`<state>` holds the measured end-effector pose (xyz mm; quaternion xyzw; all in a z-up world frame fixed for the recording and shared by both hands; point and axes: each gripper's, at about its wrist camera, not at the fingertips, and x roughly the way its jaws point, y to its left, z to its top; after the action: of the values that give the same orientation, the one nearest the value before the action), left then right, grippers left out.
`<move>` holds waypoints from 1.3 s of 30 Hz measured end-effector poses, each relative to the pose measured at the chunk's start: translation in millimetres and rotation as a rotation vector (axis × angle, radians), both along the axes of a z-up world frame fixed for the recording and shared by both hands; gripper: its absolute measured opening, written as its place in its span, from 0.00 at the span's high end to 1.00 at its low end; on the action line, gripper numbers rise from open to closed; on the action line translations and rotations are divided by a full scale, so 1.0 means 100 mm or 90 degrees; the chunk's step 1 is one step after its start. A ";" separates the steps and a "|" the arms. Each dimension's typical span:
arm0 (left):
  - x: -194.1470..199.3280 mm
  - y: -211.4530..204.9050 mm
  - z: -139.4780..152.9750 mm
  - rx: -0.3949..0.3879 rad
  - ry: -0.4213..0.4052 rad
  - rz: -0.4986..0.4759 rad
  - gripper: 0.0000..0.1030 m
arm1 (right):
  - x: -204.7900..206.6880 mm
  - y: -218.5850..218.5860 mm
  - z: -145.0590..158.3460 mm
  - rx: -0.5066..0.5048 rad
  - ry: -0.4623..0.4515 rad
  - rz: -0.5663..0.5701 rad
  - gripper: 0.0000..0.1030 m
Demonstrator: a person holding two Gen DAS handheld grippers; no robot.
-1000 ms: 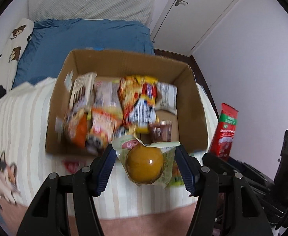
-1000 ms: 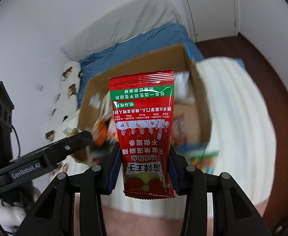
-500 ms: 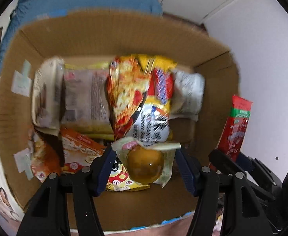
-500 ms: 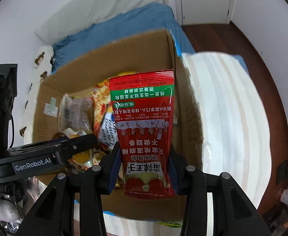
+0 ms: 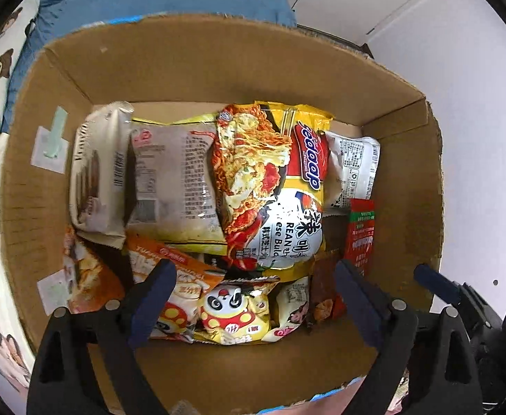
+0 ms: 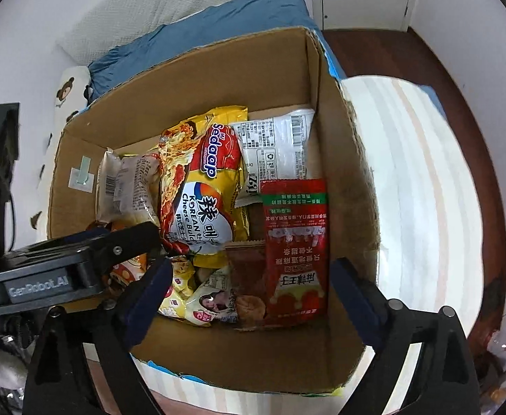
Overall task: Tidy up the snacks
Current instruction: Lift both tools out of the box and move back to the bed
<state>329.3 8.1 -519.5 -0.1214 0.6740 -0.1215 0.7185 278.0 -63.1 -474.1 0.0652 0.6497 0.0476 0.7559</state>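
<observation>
The left gripper [image 5: 253,297] points down into the cardboard box [image 5: 190,65]. Its jaws are opening wide and nothing is held between them. Right under it lie small snack bags, and one is a yellow bag with a panda face [image 5: 233,311]. Beside that is an orange and white bag [image 5: 169,276].

The right gripper [image 6: 249,290] also points down into the box. Its jaws are opening too, and they grip nothing. The red snack packet [image 6: 296,242] lies free in the box between the spread fingers, close to the right wall. Just beside it is a small brown packet [image 6: 247,276].

In the middle of the box sits a big yellow Sedaap noodle bag [image 5: 273,186]. To its left lies a pale noodle pack [image 5: 173,180] and next to that a cream wafer pack [image 5: 97,173]. A white packet [image 6: 277,148] lies at the back right corner.

The box rests on a striped blanket [image 6: 415,186]. Behind it is a blue quilt [image 6: 197,34] and a white pillow [image 6: 169,3].
</observation>
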 end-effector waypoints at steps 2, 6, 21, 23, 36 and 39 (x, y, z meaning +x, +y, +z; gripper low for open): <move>-0.05 0.04 0.08 0.014 -0.017 -0.005 0.09 | -0.02 0.03 0.04 -0.013 -0.007 0.003 0.05; -0.16 0.15 0.24 0.037 -0.043 0.000 0.09 | -0.08 0.07 0.12 -0.024 -0.016 0.011 0.04; -0.99 0.40 0.83 0.122 -0.211 0.048 0.09 | -0.73 0.22 0.57 -0.049 -0.110 0.031 0.04; -1.17 0.43 0.92 0.137 -0.238 0.052 0.09 | -0.88 0.25 0.66 -0.056 -0.130 0.036 0.04; -2.08 0.53 1.31 0.162 -0.346 0.075 0.09 | -1.74 0.29 1.26 -0.049 -0.241 0.038 0.04; -2.25 0.60 1.39 0.156 -0.355 0.093 0.09 | -1.92 0.28 1.35 -0.042 -0.253 0.037 0.04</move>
<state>104.7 68.2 -380.5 -0.0441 0.4503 -0.0163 0.8917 86.5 -35.4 -339.1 0.0111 0.4908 0.0600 0.8691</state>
